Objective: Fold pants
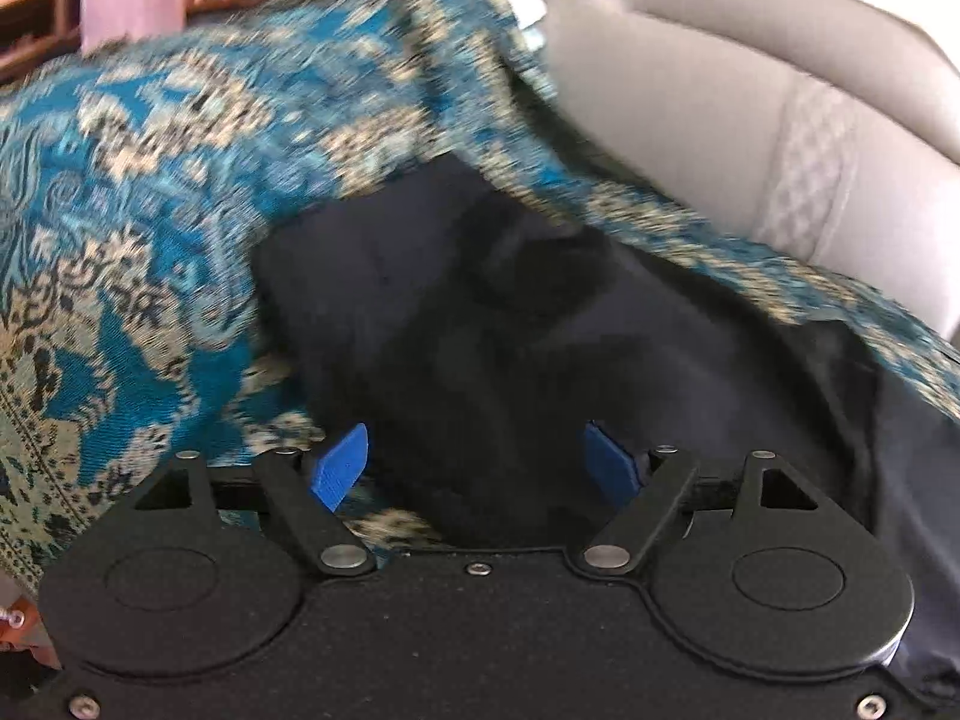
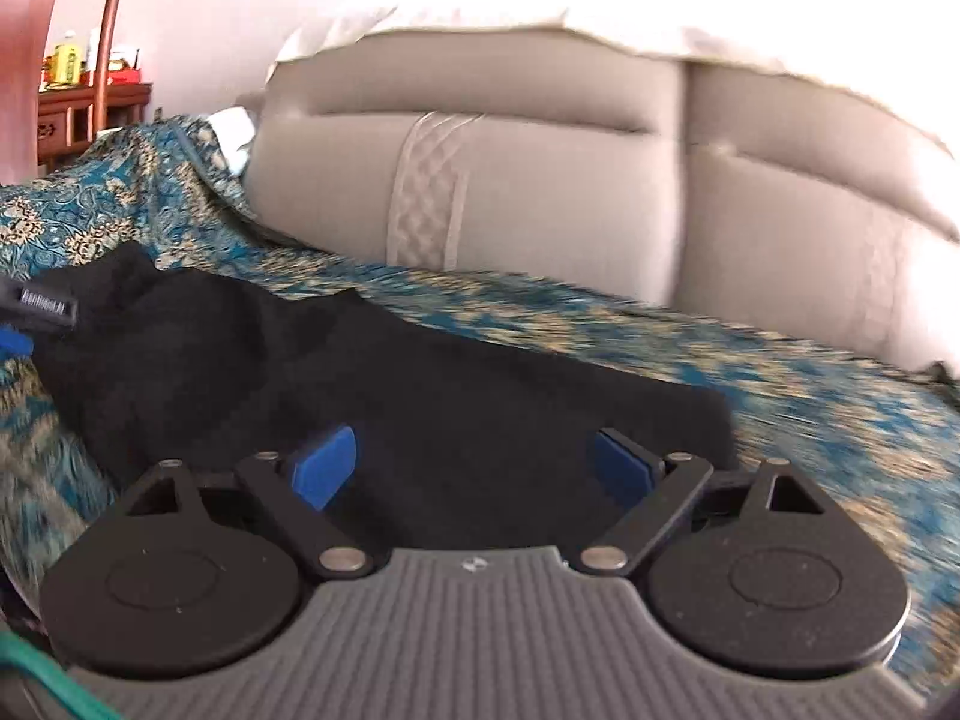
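Note:
The black pants lie bunched on a blue and beige patterned cover. In the right wrist view the pants stretch across the cover from left to right. My left gripper is open, its blue fingers spread wide just over the near part of the pants. My right gripper is open too, its fingers spread over the near edge of the pants. The other gripper's tip shows at the far left, over the pants. Both views are motion-blurred.
A grey cushioned sofa back rises behind the cover, also in the left wrist view. A wooden cabinet with bottles stands far left. A reddish wooden post is at the left edge.

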### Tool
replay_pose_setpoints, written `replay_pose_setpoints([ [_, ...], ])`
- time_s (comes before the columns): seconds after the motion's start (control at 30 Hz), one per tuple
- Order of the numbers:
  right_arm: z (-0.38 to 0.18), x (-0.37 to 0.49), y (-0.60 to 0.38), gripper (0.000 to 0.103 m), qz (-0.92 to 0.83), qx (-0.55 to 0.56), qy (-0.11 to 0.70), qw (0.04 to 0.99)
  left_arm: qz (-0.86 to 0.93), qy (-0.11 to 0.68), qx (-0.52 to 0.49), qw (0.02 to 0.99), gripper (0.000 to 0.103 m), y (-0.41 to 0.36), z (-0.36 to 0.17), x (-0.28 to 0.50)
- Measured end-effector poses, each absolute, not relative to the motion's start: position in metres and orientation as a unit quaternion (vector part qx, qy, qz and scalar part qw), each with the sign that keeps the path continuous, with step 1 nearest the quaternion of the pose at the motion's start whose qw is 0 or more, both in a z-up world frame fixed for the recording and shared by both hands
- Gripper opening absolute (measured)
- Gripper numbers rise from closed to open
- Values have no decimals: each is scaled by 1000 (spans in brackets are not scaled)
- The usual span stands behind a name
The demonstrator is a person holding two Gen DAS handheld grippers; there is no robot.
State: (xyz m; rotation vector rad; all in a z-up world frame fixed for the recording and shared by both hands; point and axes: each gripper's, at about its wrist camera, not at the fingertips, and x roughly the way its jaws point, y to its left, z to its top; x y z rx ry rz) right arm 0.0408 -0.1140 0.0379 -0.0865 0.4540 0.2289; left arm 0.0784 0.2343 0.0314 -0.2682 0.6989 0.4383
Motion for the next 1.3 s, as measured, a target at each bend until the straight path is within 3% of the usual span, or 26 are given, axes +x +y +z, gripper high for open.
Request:
replay_pose_setpoints([
  [0.07,37,67,-93,92,124,-42,236,963,221,344,-143,901,78,249,27,84],
  [0.13,34,94,-74,84,130,-46,248,959,225,343,-151,899,78,256,24,83],
  [0.2,29,121,-57,60,128,-49,270,953,225,342,-158,899,78,263,21,86],
  [0.3,23,154,-39,42,120,-41,300,945,225,336,-162,900,81,271,19,90],
  [0.53,11,189,-11,47,115,-48,303,945,231,322,-194,897,84,292,10,95],
  [0.73,10,183,-8,48,123,-63,291,947,211,292,-265,894,86,318,4,92],
  [0.97,14,170,-13,57,152,-57,282,945,197,256,-300,898,84,325,-5,105],
  [1.0,15,168,-12,57,154,-62,280,945,202,253,-301,897,82,325,-5,107],
  [1.03,15,167,-12,57,157,-66,279,945,208,251,-300,897,67,325,-6,111],
  [1.07,15,165,-12,57,159,-70,278,945,221,251,-296,895,44,325,-6,112],
  [1.13,17,163,-13,57,164,-71,277,944,243,251,-290,891,30,326,-6,115],
  [1.2,18,162,-16,58,167,-65,279,944,233,244,-312,888,33,335,-11,115],
  [1.3,19,161,-19,58,168,-59,280,943,209,229,-354,882,52,348,-15,117],
])
